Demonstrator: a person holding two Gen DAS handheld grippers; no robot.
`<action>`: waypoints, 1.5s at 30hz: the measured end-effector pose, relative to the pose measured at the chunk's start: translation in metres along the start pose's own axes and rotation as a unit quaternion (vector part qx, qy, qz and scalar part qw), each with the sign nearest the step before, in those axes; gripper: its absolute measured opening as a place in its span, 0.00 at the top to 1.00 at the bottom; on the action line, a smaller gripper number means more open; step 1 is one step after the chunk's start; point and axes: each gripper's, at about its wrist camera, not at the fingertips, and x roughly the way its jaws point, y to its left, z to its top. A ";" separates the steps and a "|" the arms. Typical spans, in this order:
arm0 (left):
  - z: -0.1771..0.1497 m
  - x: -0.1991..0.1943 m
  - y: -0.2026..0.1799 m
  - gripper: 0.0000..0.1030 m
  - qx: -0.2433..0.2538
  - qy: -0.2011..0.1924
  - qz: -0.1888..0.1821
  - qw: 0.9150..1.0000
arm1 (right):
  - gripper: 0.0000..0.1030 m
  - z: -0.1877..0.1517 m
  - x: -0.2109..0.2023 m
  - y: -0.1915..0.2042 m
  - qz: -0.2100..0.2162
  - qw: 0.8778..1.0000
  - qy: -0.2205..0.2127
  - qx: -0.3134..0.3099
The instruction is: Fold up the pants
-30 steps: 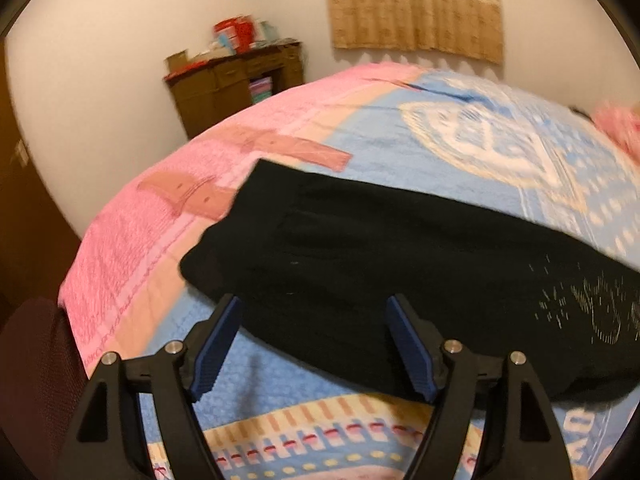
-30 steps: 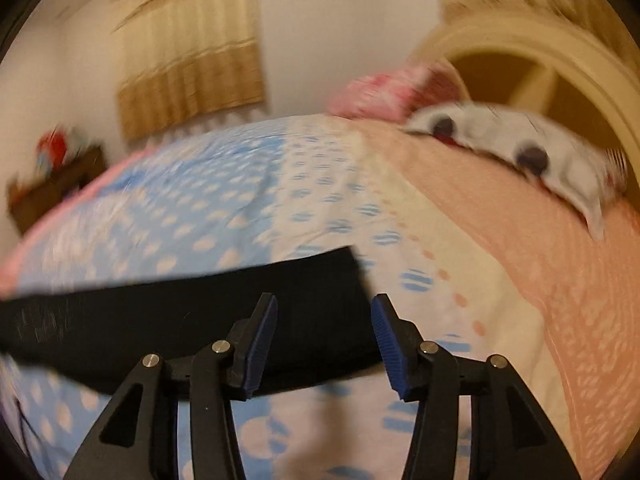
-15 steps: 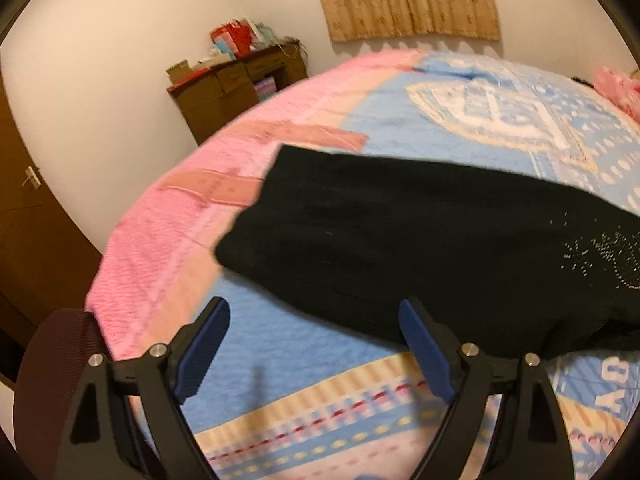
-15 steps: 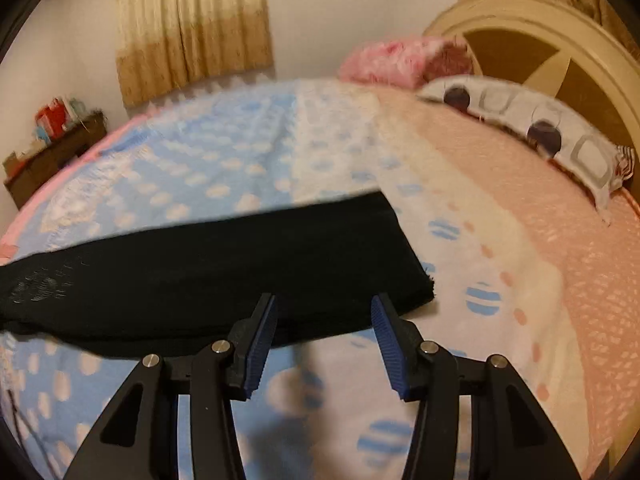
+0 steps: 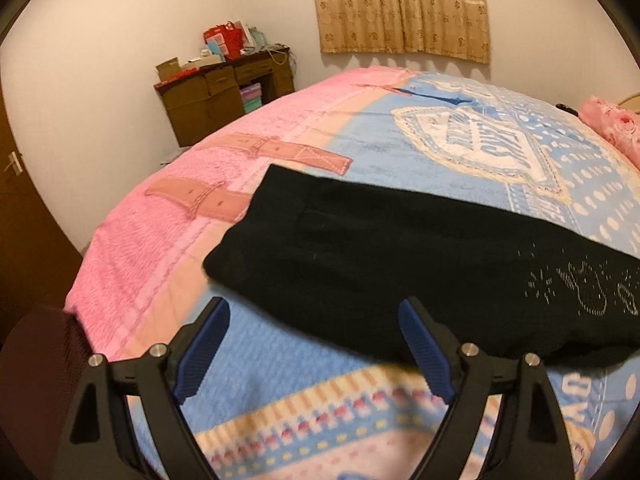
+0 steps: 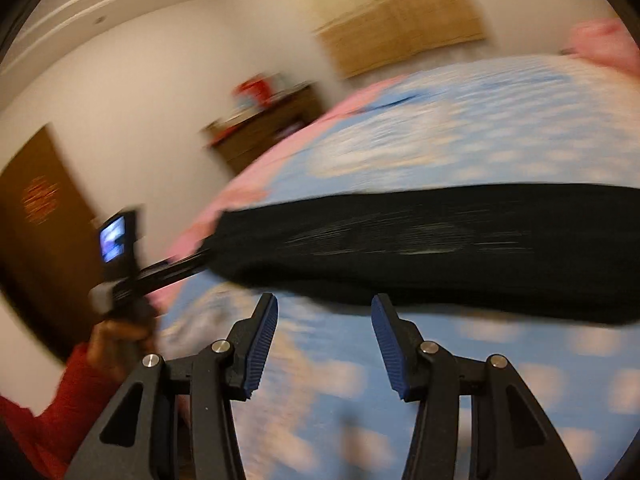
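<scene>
Black pants (image 5: 380, 256) lie flat across the pink-and-blue bed cover (image 5: 152, 264), laid lengthwise, with a small pale stitched pattern toward the right. My left gripper (image 5: 316, 308) stands wide open at their near edge, close to the left end, and its pads grip nothing. In the blurred right wrist view the pants (image 6: 440, 248) stretch from side to side. My right gripper (image 6: 325, 300) is open just in front of their near edge, with nothing between its fingers. The left gripper (image 6: 176, 268) shows there at the pants' left end, held by a hand in a red sleeve (image 6: 68, 392).
A brown desk (image 5: 224, 88) piled with boxes and red bags stands against the far wall. A curtain (image 5: 400, 8) hangs behind the bed and a pink pillow (image 5: 612, 124) lies at far right. A dark wooden door (image 5: 20, 208) is at left, with a dark red object (image 5: 40, 364) by the bed's corner.
The right gripper has swung fast to the left, from the pants' leg end toward their middle. The left jaws have spread wider, and that gripper has stayed at the pants' near edge.
</scene>
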 end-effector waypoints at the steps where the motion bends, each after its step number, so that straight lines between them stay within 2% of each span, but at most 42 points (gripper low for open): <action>1: 0.006 0.005 -0.001 0.14 0.008 -0.001 0.003 1.000 | 0.51 0.001 0.025 0.016 0.021 1.000 0.013 -0.011; 4: 0.018 0.019 0.000 0.14 0.026 -0.005 0.007 1.000 | 0.51 0.004 0.082 0.053 0.059 0.996 0.042 -0.047; 6: 0.022 0.033 0.003 0.14 0.031 0.003 0.008 0.999 | 0.51 0.007 0.111 0.070 0.046 0.995 0.050 -0.074; 8: 0.022 0.045 0.007 0.14 0.028 0.016 0.009 0.999 | 0.51 0.008 0.128 0.070 0.053 0.995 0.059 -0.065; 10: 0.019 0.058 0.014 0.14 0.017 0.035 0.006 0.999 | 0.50 0.013 0.143 0.064 0.040 0.996 0.064 -0.049; 16: 0.014 0.069 0.023 0.11 -0.001 0.033 -0.013 0.999 | 0.51 0.017 0.145 0.057 0.006 1.000 0.008 -0.014; 19: 0.017 0.072 0.021 0.09 0.004 0.030 -0.010 0.999 | 0.50 0.022 0.167 0.066 0.027 0.999 0.035 -0.026; 20: 0.018 0.073 0.022 0.09 0.001 0.033 -0.012 0.999 | 0.50 0.022 0.176 0.071 0.062 0.996 0.049 -0.029; 21: 0.019 0.075 0.025 0.09 -0.002 0.036 -0.013 0.999 | 0.47 0.021 0.182 0.077 0.093 0.993 0.071 -0.027; 22: 0.020 0.076 0.026 0.09 -0.004 0.038 -0.014 0.999 | 0.39 0.017 0.189 0.084 0.106 0.989 0.100 -0.028; 24: 0.022 0.079 0.029 0.07 -0.004 0.038 -0.015 0.999 | 0.30 0.009 0.182 0.097 0.119 0.986 0.105 -0.059; 25: 0.022 0.080 0.029 0.06 -0.004 0.039 -0.014 0.999 | 0.28 0.004 0.179 0.098 0.129 0.983 0.114 -0.056; 27: 0.021 0.081 0.030 0.03 -0.006 0.038 -0.011 0.999 | 0.28 -0.008 0.169 0.094 0.137 0.984 0.107 -0.039; 31: 0.019 0.080 0.031 0.03 -0.003 0.037 -0.005 0.999 | 0.29 -0.022 0.145 0.087 0.122 0.989 0.080 -0.023; 33: 0.018 0.077 0.036 0.03 -0.007 0.044 0.002 0.999 | 0.29 -0.030 0.130 0.084 0.122 0.988 0.094 -0.010; 35: 0.016 0.066 0.042 0.03 -0.015 0.047 0.031 0.998 | 0.29 -0.036 0.114 0.085 0.116 0.988 0.101 -0.006; 37: 0.015 0.051 0.042 0.03 -0.015 0.027 0.065 0.997 | 0.29 -0.035 0.092 0.083 0.114 0.990 0.079 -0.008; 39: 0.015 0.030 0.033 0.03 -0.006 -0.002 0.072 0.997 | 0.29 -0.026 0.070 0.083 0.090 0.995 0.037 -0.031; 41: 0.015 0.016 0.018 0.03 0.009 -0.018 0.057 0.998 | 0.29 -0.011 0.060 0.077 0.054 0.997 0.004 -0.053; 43: 0.013 0.009 0.003 0.03 0.025 -0.031 0.043 0.998 | 0.29 0.002 0.051 0.060 0.006 0.998 -0.011 -0.057; 45: 0.007 0.011 -0.014 0.03 0.037 -0.016 0.038 0.998 | 0.29 0.008 0.040 0.036 -0.027 0.999 -0.013 -0.041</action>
